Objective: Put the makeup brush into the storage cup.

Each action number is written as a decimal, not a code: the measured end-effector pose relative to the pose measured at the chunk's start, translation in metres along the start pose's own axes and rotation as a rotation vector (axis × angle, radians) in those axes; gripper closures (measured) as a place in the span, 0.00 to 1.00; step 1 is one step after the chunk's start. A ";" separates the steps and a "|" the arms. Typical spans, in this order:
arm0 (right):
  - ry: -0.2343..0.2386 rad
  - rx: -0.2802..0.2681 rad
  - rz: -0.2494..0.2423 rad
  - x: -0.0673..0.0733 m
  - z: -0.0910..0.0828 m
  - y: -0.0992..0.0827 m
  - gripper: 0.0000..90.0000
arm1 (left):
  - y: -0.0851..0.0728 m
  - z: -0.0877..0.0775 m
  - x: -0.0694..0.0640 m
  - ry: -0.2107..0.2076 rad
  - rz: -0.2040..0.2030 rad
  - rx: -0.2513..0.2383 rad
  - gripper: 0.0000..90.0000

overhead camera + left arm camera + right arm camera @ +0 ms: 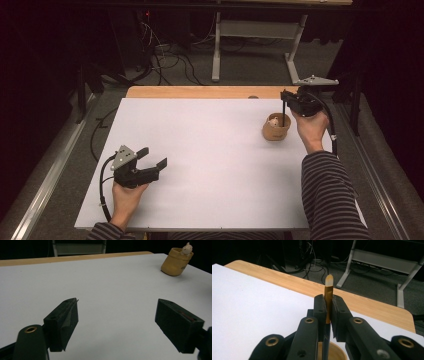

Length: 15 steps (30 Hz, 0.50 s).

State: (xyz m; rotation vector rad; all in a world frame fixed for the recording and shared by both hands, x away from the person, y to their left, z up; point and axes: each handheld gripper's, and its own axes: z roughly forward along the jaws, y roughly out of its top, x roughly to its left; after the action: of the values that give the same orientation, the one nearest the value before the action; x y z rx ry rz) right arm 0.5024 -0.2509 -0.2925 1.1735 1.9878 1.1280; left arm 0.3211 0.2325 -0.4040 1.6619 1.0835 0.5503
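Both sleeves are dark with thin pale stripes. The left gripper (152,158) is matte black, topped by a grey three-cornered plate with small screws, and a black cable loops from its rear. The right gripper (283,95) is built alike: blocky black jaws, brass-ringed holes along the linkage arms, black cable trailing.
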 end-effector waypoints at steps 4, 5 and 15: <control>0.001 0.011 0.004 0.000 0.001 -0.001 0.95 | 0.000 0.000 0.000 0.000 0.001 0.001 0.22; 0.000 0.015 0.007 0.000 0.002 -0.001 0.95 | 0.000 0.000 0.000 0.000 0.001 0.001 0.22; -0.003 0.045 0.008 0.000 0.006 -0.004 0.95 | 0.000 0.000 -0.001 0.000 0.008 0.002 0.22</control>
State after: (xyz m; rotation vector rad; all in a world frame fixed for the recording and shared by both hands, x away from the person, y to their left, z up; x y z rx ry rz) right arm 0.5057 -0.2491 -0.2991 1.2066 2.0176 1.0898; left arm 0.3209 0.2321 -0.4037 1.6685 1.0774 0.5546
